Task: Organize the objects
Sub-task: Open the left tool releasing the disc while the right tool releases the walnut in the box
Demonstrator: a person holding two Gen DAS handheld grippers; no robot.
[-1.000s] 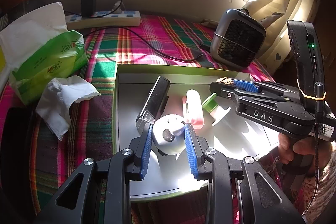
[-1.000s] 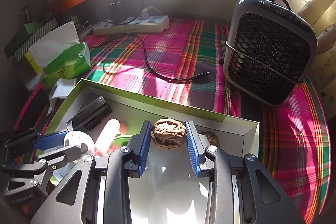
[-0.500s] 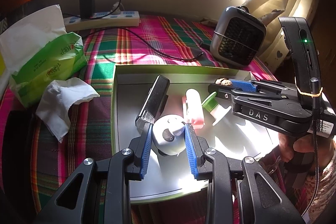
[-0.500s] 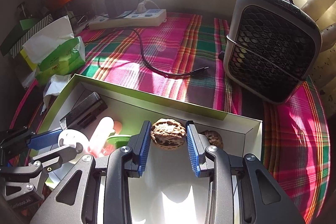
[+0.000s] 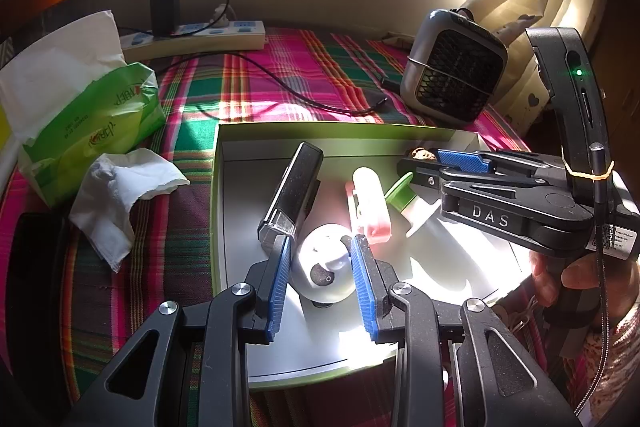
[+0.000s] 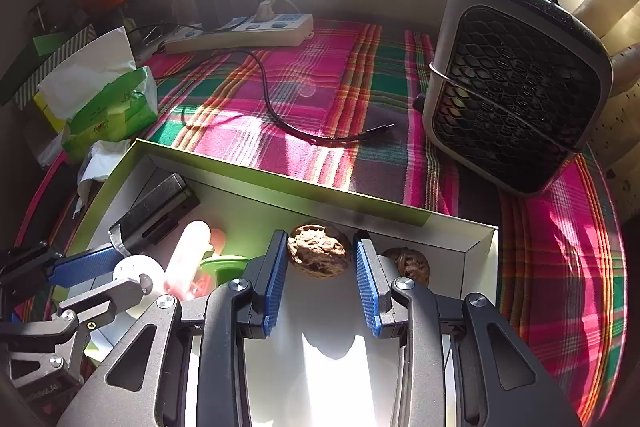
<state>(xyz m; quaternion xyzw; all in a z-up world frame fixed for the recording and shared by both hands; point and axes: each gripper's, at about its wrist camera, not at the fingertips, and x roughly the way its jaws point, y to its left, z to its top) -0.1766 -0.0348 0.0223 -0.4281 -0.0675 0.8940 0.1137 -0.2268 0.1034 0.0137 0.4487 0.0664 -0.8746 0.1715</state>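
Little has changed over the last second: both my hands have kept still, so I judge both grasps settled and ready to lift. The green-rimmed box (image 5: 224, 163) lies on the plaid bed cover, the fan heater (image 6: 516, 83) at its two o'clock. My right gripper (image 6: 322, 283) has its fingers clenched on a walnut (image 6: 318, 251), a second walnut (image 6: 408, 263) at its three o'clock. My left gripper (image 5: 320, 279) grasps the small white round object (image 5: 324, 271) near the box's six o'clock edge.
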